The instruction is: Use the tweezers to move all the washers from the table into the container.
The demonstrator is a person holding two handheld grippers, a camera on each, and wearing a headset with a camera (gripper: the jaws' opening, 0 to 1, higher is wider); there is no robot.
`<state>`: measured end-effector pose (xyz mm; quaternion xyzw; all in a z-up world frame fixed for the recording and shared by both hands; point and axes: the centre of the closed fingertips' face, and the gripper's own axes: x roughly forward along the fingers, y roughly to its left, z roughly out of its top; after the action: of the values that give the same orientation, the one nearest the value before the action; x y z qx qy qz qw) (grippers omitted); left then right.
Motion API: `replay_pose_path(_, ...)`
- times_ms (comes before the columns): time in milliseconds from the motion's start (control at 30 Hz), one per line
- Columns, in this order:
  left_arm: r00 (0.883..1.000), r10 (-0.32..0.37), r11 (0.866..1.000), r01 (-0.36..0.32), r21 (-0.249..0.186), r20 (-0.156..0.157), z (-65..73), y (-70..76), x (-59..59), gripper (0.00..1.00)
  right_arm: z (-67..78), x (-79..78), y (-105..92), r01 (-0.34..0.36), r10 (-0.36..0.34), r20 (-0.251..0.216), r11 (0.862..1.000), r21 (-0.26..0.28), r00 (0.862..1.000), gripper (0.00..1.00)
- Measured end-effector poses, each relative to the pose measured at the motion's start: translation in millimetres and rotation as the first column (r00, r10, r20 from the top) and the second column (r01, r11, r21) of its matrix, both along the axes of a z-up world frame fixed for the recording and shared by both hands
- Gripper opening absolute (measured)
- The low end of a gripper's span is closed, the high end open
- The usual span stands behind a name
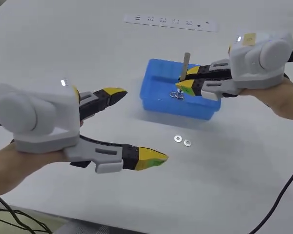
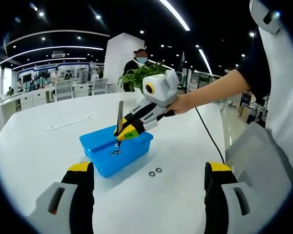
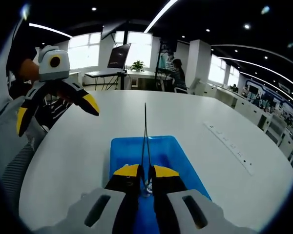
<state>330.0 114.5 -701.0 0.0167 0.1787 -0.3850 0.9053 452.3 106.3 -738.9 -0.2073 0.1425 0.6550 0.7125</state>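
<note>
My right gripper (image 1: 185, 87) is shut on slim metal tweezers (image 1: 186, 64) and hovers over the blue container (image 1: 158, 105). The tweezers stand upright between the jaws (image 3: 145, 131), their lower end down inside the container (image 3: 178, 158). A couple of washers (image 1: 176, 95) sit at that lower end (image 2: 115, 152). Two washers (image 1: 182, 141) lie on the white table just in front of the container (image 2: 155, 171). My left gripper (image 1: 136, 126) is open with nothing in it, to the left of these washers and apart from them. It also appears raised at the left (image 3: 56, 117).
A white power strip (image 1: 171, 22) lies at the far side of the table (image 3: 229, 144). A black cable (image 1: 283, 195) runs off the right edge. People, desks and a plant (image 2: 136, 75) stand in the room beyond.
</note>
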Motion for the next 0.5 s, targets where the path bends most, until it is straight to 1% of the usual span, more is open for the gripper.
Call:
replay_pose_path(133, 1.0, 0.0, 1.0, 0.0, -0.005, 0.002, 2.1, 0.6, 0.1, 0.99, -1.8, -1.1, 0.4, 0.003, -0.003, -0.01, 1.0, -0.003, 1.0, 0.1)
replay_pose_path(200, 1.0, -0.011, 1.0, 0.011, 0.0, -0.003, 2.2, -1.9, -1.7, 0.99, -2.7, -2.1, 0.7, 0.003, -0.003, -0.011, 1.0, -0.005, 1.0, 0.1)
replay_pose_path(333, 1.0, -0.016, 1.0, 0.017, 0.003, -0.005, 2.1, -2.8, -2.3, 0.99, -3.7, -4.7, 1.1, 0.0, 0.0, -0.018, 1.0, -0.006, 1.0, 0.1)
replay_pose_path(433, 1.0, -0.028, 1.0, 0.028, 0.015, -0.006, 0.8, -4.1, -3.2, 0.99, -3.9, -5.5, 0.9, 0.0, 0.0, -0.021, 1.0, -0.006, 1.0, 0.1)
replay_pose_path(500, 0.999, -0.033, 0.999, 0.033, 0.013, -0.009, 0.8, -5.5, -3.8, 0.99, -3.3, -6.1, 0.9, -0.001, 0.001, -0.025, 1.0, -0.001, 1.0, 0.1)
